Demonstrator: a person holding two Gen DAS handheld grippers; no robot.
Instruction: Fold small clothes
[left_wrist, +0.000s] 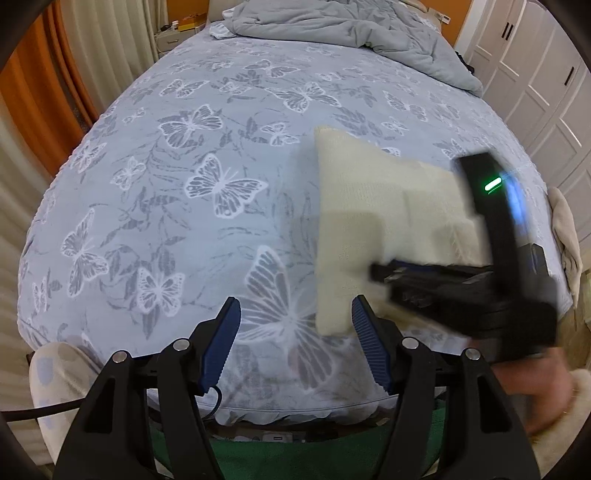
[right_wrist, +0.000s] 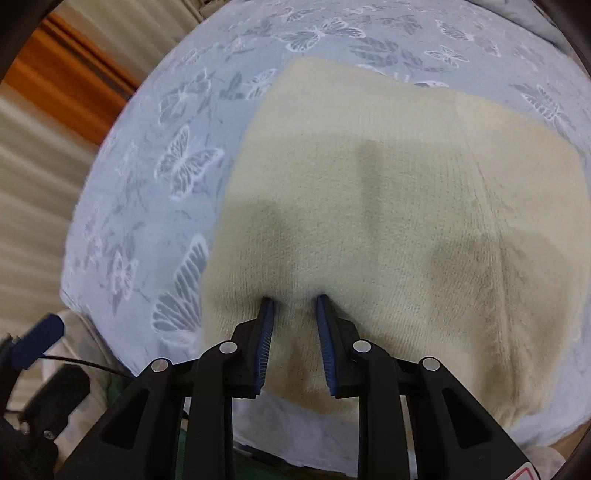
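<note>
Now the right claw (right_wrist: 294, 299) pinches the cream knit (right_wrist: 369, 192), lengthwise away from it; left claw (left_wrist: 295, 308) gapes empty.

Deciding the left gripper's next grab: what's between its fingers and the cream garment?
Only bare butterfly sheet. In the left wrist view the left gripper stands open, and the garment corner reaches just beside its right finger.

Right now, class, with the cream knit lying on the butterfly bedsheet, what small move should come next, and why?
Probably lift the right hand-held gripper slightly, carrying the pinched near edge of the cream knit over toward its far edge. The left hand-held gripper is open and holds nothing, hovering above the bedsheet.
</note>
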